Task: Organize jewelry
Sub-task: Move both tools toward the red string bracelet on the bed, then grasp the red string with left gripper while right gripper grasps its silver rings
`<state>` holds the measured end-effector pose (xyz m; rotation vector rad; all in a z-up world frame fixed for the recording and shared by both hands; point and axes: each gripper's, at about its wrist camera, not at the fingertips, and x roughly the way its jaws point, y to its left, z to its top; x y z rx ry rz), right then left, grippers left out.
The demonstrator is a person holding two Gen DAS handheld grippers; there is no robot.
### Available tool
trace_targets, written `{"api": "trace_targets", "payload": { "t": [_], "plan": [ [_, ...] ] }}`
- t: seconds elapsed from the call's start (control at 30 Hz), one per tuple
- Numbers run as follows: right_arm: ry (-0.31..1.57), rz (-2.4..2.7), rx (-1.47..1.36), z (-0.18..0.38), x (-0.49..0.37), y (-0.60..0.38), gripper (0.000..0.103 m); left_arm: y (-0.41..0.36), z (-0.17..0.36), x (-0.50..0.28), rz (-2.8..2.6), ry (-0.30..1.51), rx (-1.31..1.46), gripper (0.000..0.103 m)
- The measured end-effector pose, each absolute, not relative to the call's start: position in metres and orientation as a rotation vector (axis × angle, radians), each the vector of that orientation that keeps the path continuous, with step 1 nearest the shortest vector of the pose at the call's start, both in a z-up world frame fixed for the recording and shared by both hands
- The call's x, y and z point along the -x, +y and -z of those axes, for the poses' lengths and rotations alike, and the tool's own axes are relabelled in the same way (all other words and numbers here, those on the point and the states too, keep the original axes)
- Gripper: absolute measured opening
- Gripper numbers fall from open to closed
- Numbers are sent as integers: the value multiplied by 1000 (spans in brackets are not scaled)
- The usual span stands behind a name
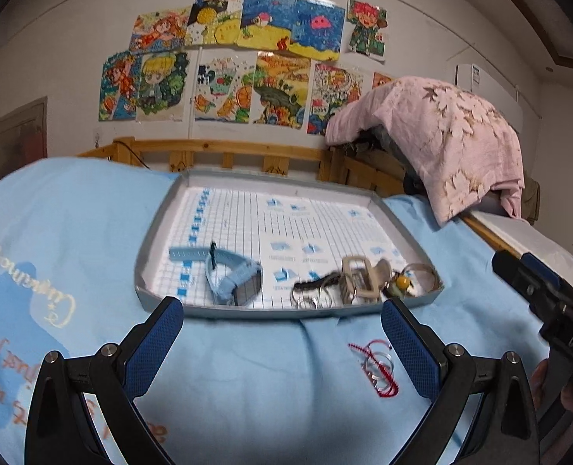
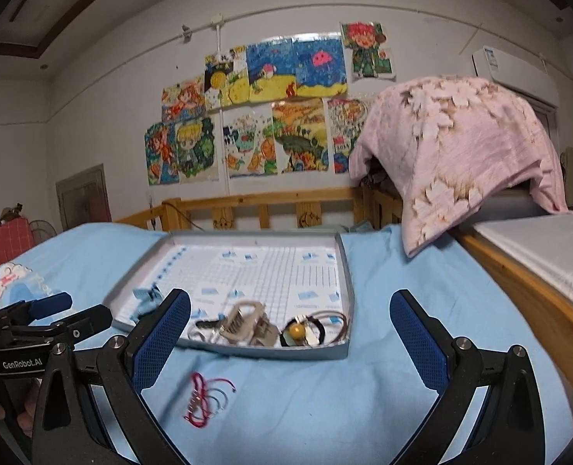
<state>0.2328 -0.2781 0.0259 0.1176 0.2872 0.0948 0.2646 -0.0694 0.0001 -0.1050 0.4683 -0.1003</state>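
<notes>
Both pairs of tongs stand wide apart and empty: your left tongs point(image 1: 282, 333) hover over the blue bedsheet point(image 1: 247, 387) just short of the tray's near wall, and your right tongs point(image 2: 290, 333) hang in much the same place a little to the right.

The one piece not yet in the tray point(image 1: 162, 209) is the red cord bracelet point(image 2: 205, 399), tangled with a few thin silver rings — it lies on the sheet just in front of the tray's near edge, between the right tongs' fingers in the right wrist view. Inside the tray sit the blue watch point(image 1: 234, 275), a beige hair claw point(image 1: 358, 279), a black tie with rings and a yellow-beaded piece point(image 1: 401, 282), all crowded along the near wall.

Take the bracelet with the right tongs, since it lies squarely in their line. Come down low, nearly flat to the sheet, and close on the thickest knot of cord so the rings come up too — though the blur makes it hard to say whether they are threaded on the cord or loose. Press lightly; the bed gives. Lift clear of the tray wall and set it on the bare middle.
</notes>
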Motion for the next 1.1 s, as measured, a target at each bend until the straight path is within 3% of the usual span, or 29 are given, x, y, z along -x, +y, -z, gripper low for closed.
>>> {"api": "trace_targets", "payload": {
  "t": [0.8, 0.97, 1.03, 1.1],
  "plan": [
    [466, -143, -155, 25, -265, -287, 101, -81, 41, -280, 214, 553, 89, 101],
    [482, -185, -182, 28, -266, -289, 99, -94, 43, -283, 317, 562, 52, 83],
    [491, -206, -187, 29, -267, -288, 91, -97, 45, -288, 356, 578, 52, 74],
    [501, -216, -189, 31, -268, -288, 76, -97, 46, -290, 389, 591, 64, 65]
  ]
}}
